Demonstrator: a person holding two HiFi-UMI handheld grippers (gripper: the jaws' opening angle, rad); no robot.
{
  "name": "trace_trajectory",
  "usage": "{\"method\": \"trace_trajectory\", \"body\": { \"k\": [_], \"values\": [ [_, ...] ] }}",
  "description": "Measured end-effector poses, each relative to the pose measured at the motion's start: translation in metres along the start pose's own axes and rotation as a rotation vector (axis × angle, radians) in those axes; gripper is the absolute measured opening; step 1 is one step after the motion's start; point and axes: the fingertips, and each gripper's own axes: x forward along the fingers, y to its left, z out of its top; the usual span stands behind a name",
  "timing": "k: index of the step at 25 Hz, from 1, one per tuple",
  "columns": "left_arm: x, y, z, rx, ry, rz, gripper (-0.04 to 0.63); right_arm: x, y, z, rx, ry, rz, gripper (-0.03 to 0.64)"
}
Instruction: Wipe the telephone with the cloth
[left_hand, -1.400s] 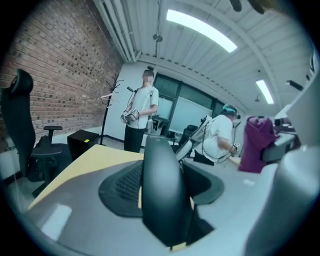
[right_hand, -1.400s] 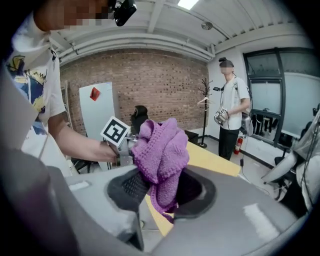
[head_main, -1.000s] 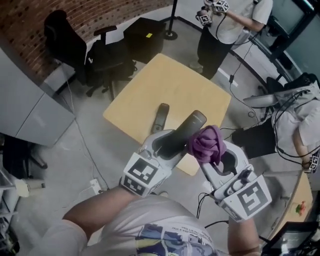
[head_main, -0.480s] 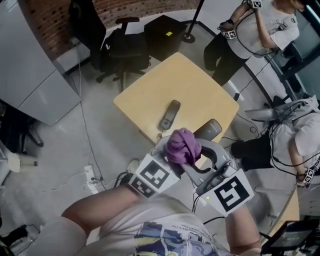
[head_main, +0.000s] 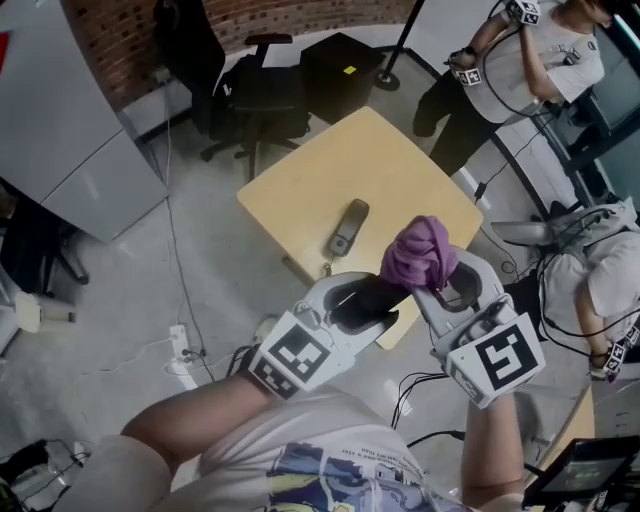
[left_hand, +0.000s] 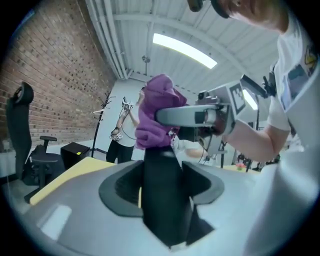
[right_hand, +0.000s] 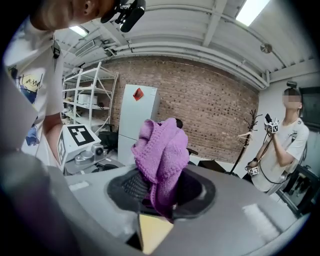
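Note:
My left gripper (head_main: 368, 300) is shut on a black telephone handset (head_main: 372, 296), which sticks out forward between its jaws (left_hand: 162, 195). My right gripper (head_main: 440, 282) is shut on a bunched purple cloth (head_main: 420, 254). The cloth sits against the far end of the handset (left_hand: 155, 112), with the right gripper (left_hand: 200, 116) reaching across from the right. In the right gripper view the cloth (right_hand: 162, 155) rises out of the jaws and hides the handset. Both grippers hang in the air over the near corner of the yellow table (head_main: 400, 165).
A second dark telephone part (head_main: 348, 228) lies on the table. Black office chairs (head_main: 250, 90) and a black box (head_main: 340, 65) stand beyond it. Another person (head_main: 510, 60) with grippers stands at the far right. A grey cabinet (head_main: 70, 140) is left; cables cross the floor.
The cloth slid from beside the handset's far end back toward the left gripper, then out to the far end again. The left gripper kept its hold on the handset.

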Motion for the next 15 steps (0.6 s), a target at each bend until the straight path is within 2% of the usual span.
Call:
{"method": "trace_trajectory", "body": {
  "k": [4,7,15],
  "values": [
    [-0.004,-0.001,0.002,-0.005,-0.006,-0.003,0.255,-0.007,-0.019,0.006,0.008,-0.012,-0.052,0.121],
    [-0.003,-0.001,0.004,-0.007,-0.006,-0.004,0.255,-0.014,-0.021,0.015,0.023,-0.042,-0.048,0.121],
    [-0.002,-0.001,0.003,-0.013,-0.004,-0.008,0.255,-0.006,0.059,0.035,0.041,-0.114,0.177,0.121]
  ]
}}
